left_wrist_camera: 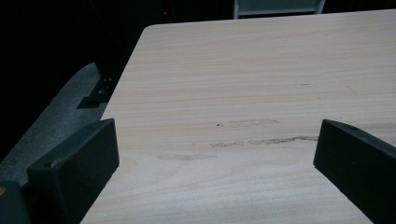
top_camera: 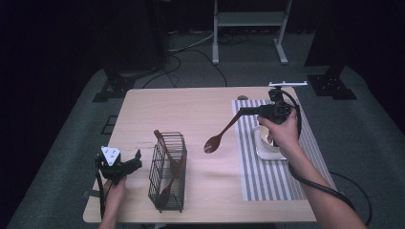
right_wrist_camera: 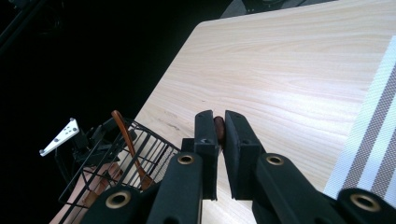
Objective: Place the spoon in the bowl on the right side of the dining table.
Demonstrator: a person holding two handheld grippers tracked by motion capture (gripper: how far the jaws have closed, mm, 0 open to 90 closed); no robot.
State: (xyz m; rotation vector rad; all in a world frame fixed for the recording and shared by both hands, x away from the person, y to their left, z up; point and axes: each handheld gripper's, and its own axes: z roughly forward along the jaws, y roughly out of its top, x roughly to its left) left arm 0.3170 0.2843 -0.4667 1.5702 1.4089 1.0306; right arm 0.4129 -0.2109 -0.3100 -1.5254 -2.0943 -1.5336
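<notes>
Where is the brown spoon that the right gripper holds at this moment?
In the high view, the brown spoon hangs above the bare table, between the wire basket and the striped mat, its handle clamped in the right gripper.

Surface (top_camera: 200, 109): pale wood-grain laminate, smooth with a soft sheen, faintly scuffed near its middle. Basket (top_camera: 168, 172): thin dark wire, matt. Spoon (top_camera: 220, 134): brown, wood-like, lightly glossy; a like utensil (top_camera: 169, 164) stands in the basket. Placemat (top_camera: 267, 176): striped woven cloth, matt. Dish (top_camera: 265, 145): white, smooth. Fingers (right_wrist_camera: 240, 154) of the right gripper (right_wrist_camera: 219, 133): black matt plastic with brass-coloured rivets.
</notes>
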